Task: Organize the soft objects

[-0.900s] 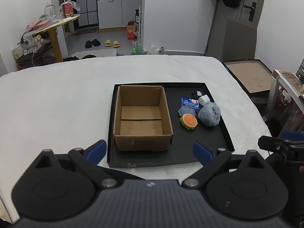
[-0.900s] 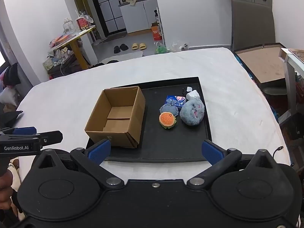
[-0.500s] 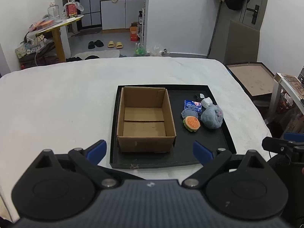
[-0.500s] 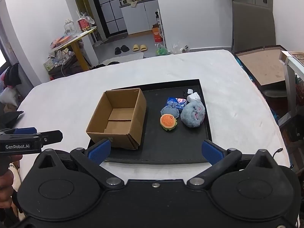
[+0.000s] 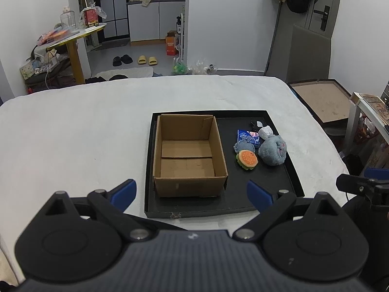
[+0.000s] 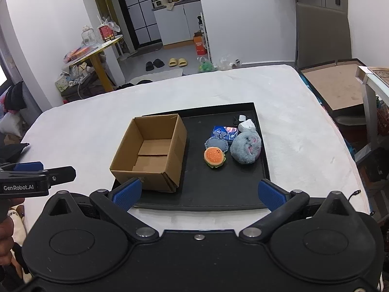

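Both grippers, left [image 5: 190, 192] and right [image 6: 198, 193], spread wide, holding nothing; box [image 5: 188, 155] and toys [image 5: 271, 150] on tray [image 5: 295, 182].

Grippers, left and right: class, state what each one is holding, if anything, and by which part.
Nothing is held. The left gripper and right gripper are both open and empty; the soft toys, such as the burger plush, lie untouched on the black tray.
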A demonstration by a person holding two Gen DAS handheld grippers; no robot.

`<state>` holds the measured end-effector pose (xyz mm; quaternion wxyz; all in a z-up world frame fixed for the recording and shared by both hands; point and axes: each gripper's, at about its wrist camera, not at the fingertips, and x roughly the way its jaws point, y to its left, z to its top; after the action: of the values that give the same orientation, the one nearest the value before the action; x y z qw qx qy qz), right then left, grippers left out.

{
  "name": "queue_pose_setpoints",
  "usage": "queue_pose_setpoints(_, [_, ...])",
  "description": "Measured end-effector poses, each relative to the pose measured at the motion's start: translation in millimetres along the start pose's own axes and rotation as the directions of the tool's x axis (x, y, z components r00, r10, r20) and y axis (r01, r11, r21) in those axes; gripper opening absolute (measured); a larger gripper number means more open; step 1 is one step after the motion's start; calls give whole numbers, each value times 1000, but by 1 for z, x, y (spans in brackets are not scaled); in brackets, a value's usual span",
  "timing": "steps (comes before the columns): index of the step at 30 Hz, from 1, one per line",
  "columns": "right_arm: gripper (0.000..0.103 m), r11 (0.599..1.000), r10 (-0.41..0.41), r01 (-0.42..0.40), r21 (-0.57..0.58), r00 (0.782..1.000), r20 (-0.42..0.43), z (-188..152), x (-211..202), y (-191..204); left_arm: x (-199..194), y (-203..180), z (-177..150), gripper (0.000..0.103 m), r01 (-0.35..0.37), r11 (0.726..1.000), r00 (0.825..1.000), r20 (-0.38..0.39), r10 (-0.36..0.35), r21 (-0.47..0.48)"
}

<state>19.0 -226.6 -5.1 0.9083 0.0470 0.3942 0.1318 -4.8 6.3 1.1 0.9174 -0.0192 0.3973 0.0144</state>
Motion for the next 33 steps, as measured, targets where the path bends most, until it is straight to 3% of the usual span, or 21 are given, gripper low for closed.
queue_pose_setpoints(33, [103,1000,-17,17,-24,1000,-2,-2,5,6,-3,9,4,97,0,1000,1000,5,0,-6])
